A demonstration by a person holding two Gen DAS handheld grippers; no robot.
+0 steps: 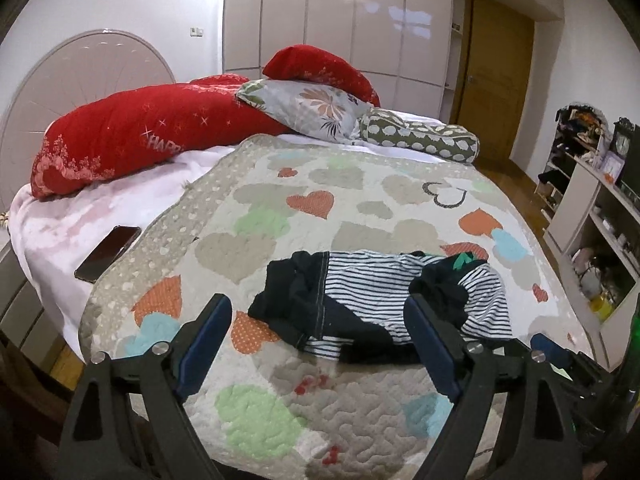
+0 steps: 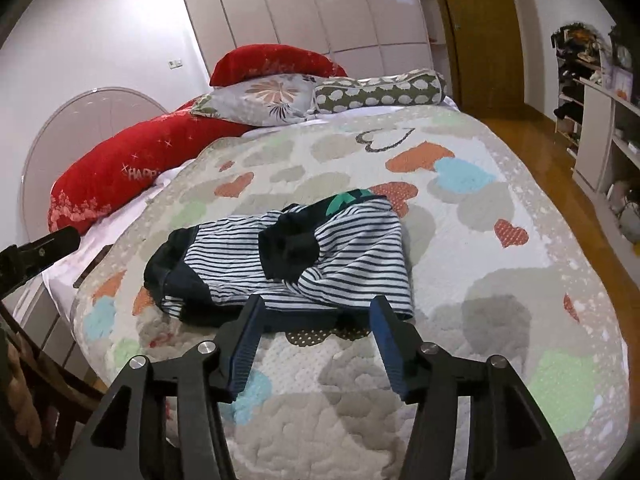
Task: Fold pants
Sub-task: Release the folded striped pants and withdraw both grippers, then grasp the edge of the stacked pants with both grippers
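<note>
The pants point(image 1: 372, 292), white with dark stripes and dark navy patches, lie crumpled on the heart-patterned quilt point(image 1: 280, 208). They also show in the right wrist view point(image 2: 312, 264), spread wider with a dark bunch on top. My left gripper point(image 1: 320, 312) is open and empty, hovering just short of the pants' near edge. My right gripper point(image 2: 316, 316) is open and empty, its fingertips at the pants' near hem. Part of the left gripper point(image 2: 36, 254) shows at the left edge of the right wrist view.
A dark phone point(image 1: 108, 252) lies on the white sheet left of the quilt. Red pillows point(image 1: 132, 136), a floral pillow point(image 1: 308, 108) and a spotted bolster point(image 1: 424, 140) are at the headboard. Shelves point(image 1: 596, 216) stand to the right across the wooden floor point(image 2: 560, 184).
</note>
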